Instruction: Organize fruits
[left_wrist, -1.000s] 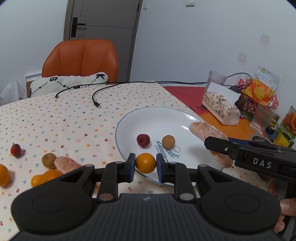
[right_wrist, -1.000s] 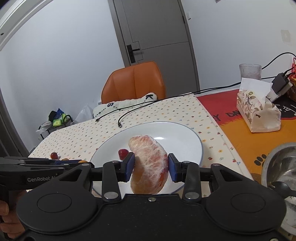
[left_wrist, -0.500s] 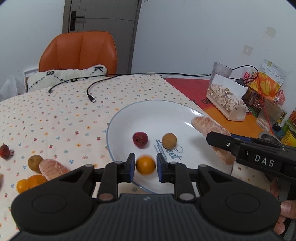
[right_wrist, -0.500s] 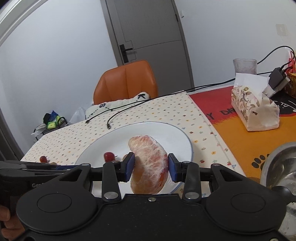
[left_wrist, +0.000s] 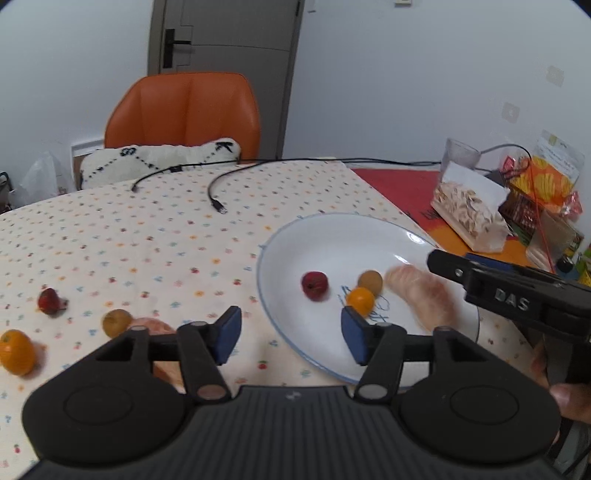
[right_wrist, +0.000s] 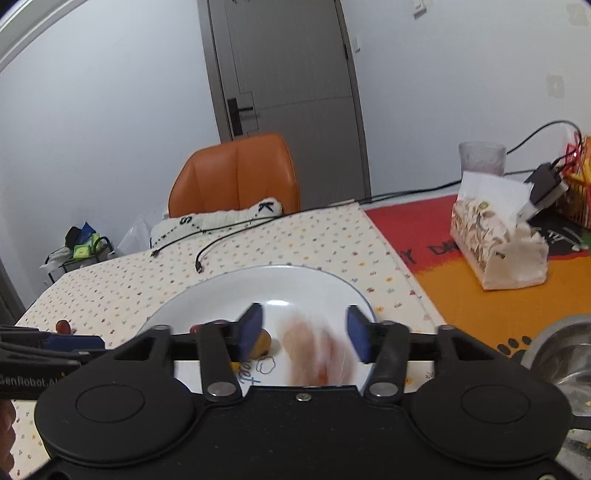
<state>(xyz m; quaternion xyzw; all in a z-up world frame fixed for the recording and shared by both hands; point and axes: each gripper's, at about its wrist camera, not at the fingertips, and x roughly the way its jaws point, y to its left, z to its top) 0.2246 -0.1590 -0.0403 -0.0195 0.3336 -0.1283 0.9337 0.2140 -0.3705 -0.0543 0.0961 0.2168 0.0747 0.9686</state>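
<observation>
A white plate (left_wrist: 328, 240) (right_wrist: 295, 284) lies on the dotted tablecloth. On it sit a red fruit (left_wrist: 314, 284), a brown longan (left_wrist: 370, 280) (right_wrist: 264, 341), a small orange fruit (left_wrist: 360, 301) and a blurred peeled pomelo segment (left_wrist: 424, 297) (right_wrist: 314, 350). My left gripper (left_wrist: 291, 334) is open above the plate's near-left rim, holding nothing. My right gripper (right_wrist: 303, 332) is open over the plate, with the pomelo segment loose and blurred between its blue pads. Left of the plate lie a red fruit (left_wrist: 49, 301), a brown longan (left_wrist: 116, 323), another pomelo segment (left_wrist: 153, 326) and an orange fruit (left_wrist: 16, 352).
A tissue box (left_wrist: 469, 212) (right_wrist: 498, 247), a glass (right_wrist: 482, 157) and snack packs (left_wrist: 546, 181) stand on the red-orange mat at the right. Cables (left_wrist: 218, 195) cross the far tablecloth. An orange chair (left_wrist: 184, 110) with a cushion stands behind. A metal bowl (right_wrist: 565, 354) sits near right.
Both grippers opened. The left let go of the small orange fruit, which now lies on the plate by the longan. The right released the pomelo segment over the plate.
</observation>
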